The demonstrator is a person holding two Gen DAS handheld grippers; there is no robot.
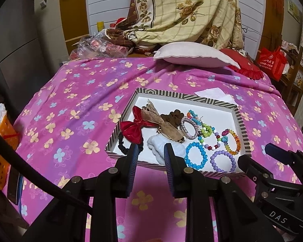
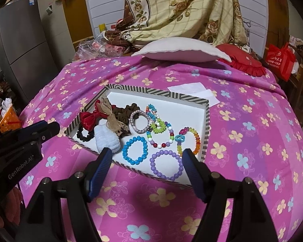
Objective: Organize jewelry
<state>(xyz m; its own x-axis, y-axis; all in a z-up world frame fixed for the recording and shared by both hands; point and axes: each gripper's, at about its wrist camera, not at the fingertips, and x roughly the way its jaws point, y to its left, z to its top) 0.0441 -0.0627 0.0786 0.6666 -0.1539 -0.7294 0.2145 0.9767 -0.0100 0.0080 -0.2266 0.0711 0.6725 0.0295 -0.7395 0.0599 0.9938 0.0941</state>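
Observation:
A striped-rim white tray (image 1: 241, 121) (image 2: 207, 121) lies on the pink flowered bedspread. In it are a red bow (image 1: 134, 128) (image 2: 88, 119), a brown scrunchie (image 1: 171, 117), a white fluffy scrunchie (image 1: 157, 143) (image 2: 107, 137), a black scrunchie (image 2: 83, 135), a blue bead bracelet (image 1: 196, 156) (image 2: 134, 150), a purple bead bracelet (image 1: 222, 161) (image 2: 165, 165) and several other colourful bracelets. My left gripper (image 1: 150, 155) is open and empty over the tray's near edge by the white scrunchie. My right gripper (image 2: 147, 160) is open and empty, either side of the blue and purple bracelets.
A white pillow (image 1: 192, 55) and a red cushion (image 1: 246, 66) lie at the bed's far end under a draped floral quilt (image 1: 187, 10). White paper (image 2: 192, 89) lies behind the tray. An orange basket (image 1: 2, 149) stands left of the bed.

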